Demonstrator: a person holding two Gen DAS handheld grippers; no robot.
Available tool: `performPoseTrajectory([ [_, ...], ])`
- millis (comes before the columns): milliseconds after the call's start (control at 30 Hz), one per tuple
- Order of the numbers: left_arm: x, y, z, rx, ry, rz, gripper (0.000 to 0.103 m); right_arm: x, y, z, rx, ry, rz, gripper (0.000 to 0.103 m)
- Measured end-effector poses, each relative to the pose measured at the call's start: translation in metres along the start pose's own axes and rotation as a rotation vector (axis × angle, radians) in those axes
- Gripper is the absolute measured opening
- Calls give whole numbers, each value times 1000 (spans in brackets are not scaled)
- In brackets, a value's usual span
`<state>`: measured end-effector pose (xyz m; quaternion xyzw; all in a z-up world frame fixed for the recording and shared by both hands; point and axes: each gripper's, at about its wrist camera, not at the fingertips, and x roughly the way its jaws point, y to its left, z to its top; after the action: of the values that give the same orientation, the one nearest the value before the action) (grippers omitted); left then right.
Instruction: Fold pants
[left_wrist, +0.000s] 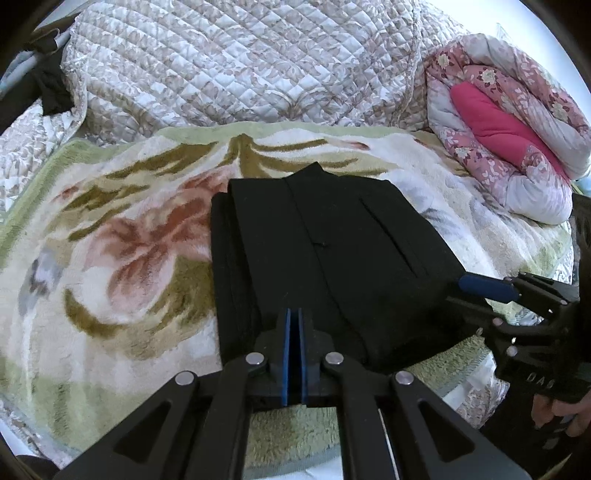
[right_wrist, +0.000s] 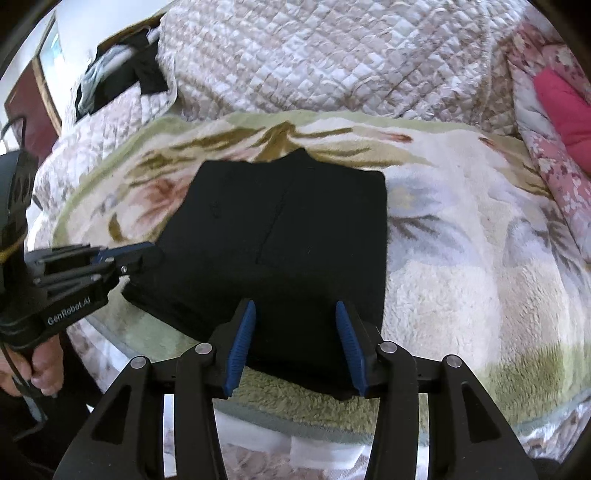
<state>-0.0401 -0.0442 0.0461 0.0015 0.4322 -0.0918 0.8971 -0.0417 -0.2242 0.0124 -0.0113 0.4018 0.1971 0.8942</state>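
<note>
Folded black pants under closed, empty left gripper, half-open right gripper jaws.

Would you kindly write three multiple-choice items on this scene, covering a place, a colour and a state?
1. Where do the pants lie?
A. on the floral blanket
B. on a wooden chair
C. in a basket

2. What colour are the pants?
A. red
B. black
C. white

3. How does the right gripper stand?
A. shut, pads together
B. out of view
C. open

Key: 1 A, blanket shows all around them; 2 B, uniformly black cloth; 3 C, a wide gap shows between its blue pads.
</note>
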Motion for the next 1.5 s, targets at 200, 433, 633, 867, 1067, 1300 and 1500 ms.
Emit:
performPoseTrajectory([
  [200, -3, -1, -10, 10, -1, -3, 10, 5, -4, -12, 17, 22, -3, 46],
  [433, -9, 8, -7, -18, 4, 2, 21, -5, -7, -5, 42, -2, 1, 46],
  [633, -11, 14, -3, -28, 5, 1, 21, -6, -16, -3, 74, -4, 4, 46],
  [867, -6, 19, 6, -43, 16, -15, 28, -4, -31, 7, 109, -5, 21, 46],
  [1067, 0, 21, 17, -50, 14, -39, 37, 4, -40, 18, 125, 10, 58, 46],
  [1300, 21, 45, 29, -132, 25, -105, 50, 26, -59, 33, 198, 28, 138, 46],
  [1500, 39, 66, 24, -207, 50, -163, 62, 43, -73, 36, 256, 55, 194, 52],
])
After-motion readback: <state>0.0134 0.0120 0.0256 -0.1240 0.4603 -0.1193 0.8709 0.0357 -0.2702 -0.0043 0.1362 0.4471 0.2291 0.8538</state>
